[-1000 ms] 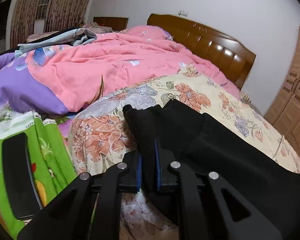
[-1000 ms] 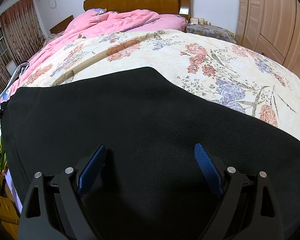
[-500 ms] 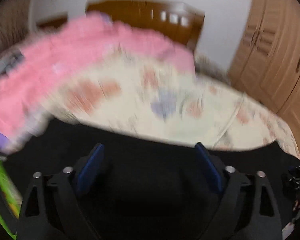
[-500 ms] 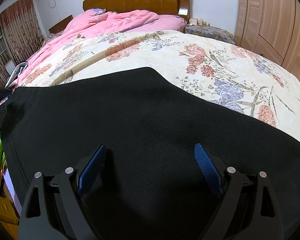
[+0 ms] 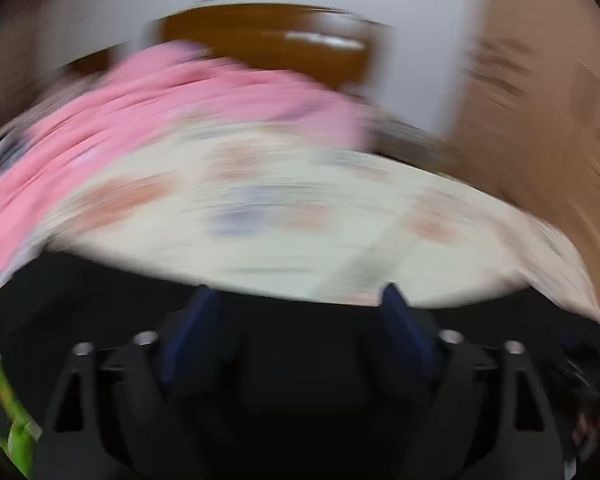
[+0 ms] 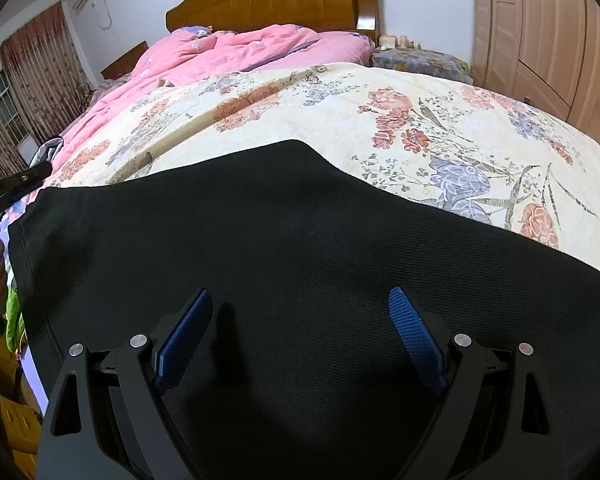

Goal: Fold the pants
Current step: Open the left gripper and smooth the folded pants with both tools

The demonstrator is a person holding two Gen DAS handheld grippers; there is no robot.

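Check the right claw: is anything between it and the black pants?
Nothing visible. The right claw hangs open directly over the black pants, which lie flat on the floral bedspread, with only bare fabric between and beneath its blue pads.

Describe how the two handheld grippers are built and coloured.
Both match: the right gripper has black angular finger arms with triangular cut-outs, round silver rivets and blue ribbed pads. The left gripper, blurred, shows the same black frame, silver rivets and dark blue pads. No cables or sleeves are visible.
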